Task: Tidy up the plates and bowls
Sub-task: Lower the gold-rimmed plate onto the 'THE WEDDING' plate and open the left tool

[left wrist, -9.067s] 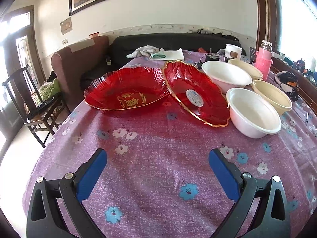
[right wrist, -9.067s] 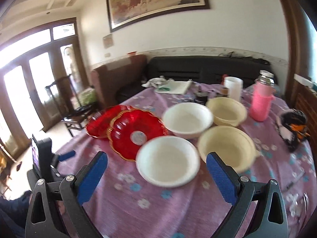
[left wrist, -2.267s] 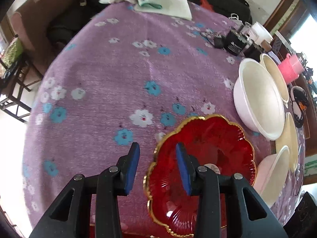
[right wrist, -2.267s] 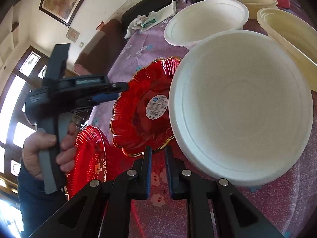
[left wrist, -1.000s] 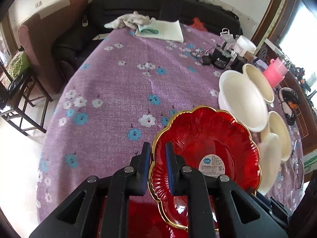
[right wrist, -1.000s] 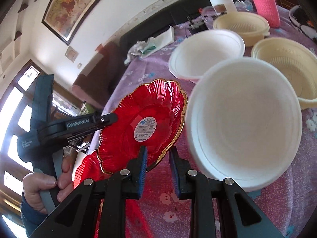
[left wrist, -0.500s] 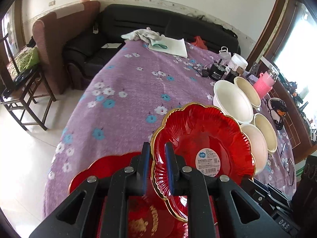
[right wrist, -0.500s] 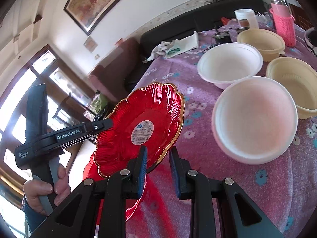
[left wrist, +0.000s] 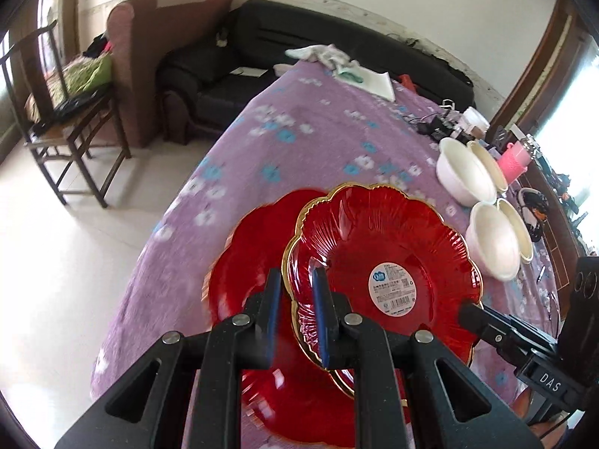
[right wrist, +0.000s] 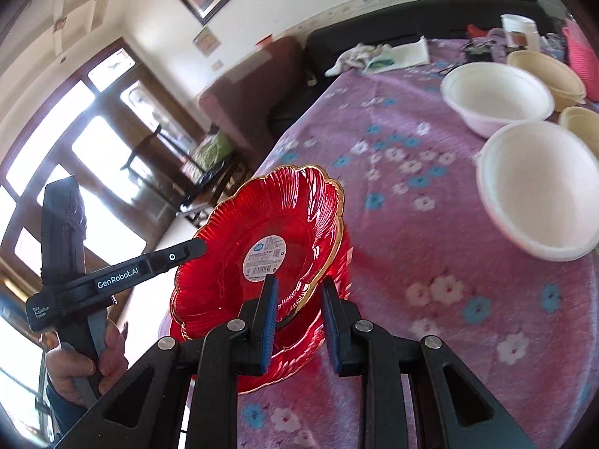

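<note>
Both grippers are holding the gold-rimmed red glass plate with a round sticker (left wrist: 382, 262) tilted above the second red glass plate (left wrist: 247, 262) lying on the purple flowered bench (left wrist: 299, 131). The left gripper (left wrist: 295, 314) and right gripper (right wrist: 297, 318) jaws are clamping opposite rims. Best lowering evenly, centring the scallops before releasing, well apart from the white plastic bowls (right wrist: 539, 187).

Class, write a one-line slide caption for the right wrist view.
Both grippers hold a stickered red plate tilted over a second red plate.

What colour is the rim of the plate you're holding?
Gold, edging the red plate; clearest in the right wrist view.
</note>
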### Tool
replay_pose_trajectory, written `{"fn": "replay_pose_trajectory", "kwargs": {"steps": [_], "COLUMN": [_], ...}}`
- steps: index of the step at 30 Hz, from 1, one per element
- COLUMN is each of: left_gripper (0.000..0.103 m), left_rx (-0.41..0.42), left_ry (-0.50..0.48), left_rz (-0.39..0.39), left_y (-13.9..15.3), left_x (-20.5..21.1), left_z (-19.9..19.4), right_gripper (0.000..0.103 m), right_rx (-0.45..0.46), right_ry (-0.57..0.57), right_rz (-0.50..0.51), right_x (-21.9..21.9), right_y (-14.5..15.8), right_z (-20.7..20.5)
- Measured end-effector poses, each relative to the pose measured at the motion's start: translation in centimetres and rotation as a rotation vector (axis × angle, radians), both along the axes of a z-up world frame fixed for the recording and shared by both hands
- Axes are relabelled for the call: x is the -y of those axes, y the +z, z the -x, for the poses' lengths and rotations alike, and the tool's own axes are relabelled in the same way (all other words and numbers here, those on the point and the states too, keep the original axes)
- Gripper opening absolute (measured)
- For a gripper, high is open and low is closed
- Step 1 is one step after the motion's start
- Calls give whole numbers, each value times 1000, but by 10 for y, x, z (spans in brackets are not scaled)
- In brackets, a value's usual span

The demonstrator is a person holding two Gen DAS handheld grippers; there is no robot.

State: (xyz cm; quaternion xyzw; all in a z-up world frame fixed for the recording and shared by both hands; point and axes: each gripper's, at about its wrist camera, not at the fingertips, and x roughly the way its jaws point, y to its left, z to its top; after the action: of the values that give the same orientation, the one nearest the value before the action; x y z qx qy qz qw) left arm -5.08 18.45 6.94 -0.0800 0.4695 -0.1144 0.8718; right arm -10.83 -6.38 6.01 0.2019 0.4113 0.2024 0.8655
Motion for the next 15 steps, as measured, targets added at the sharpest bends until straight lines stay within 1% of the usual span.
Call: {"fn": "replay_pose_trajectory", "kwargs": {"steps": [6,15], "left_gripper": [15,15], "left_rx": [-29,-51], "left_ry": [19,12], "left_rz": [-20,-30], "left_y": [-13,-22], "left_x": [-11,-10], "left_z": [6,3], "right_gripper": [25,27], "right_rx": [-34,-66], "right_ry": [44,61], "right_rz": [29,63], "right_x": [-20,-27], "right_y": [-13,-21], "right_z": [-2,-6]}}
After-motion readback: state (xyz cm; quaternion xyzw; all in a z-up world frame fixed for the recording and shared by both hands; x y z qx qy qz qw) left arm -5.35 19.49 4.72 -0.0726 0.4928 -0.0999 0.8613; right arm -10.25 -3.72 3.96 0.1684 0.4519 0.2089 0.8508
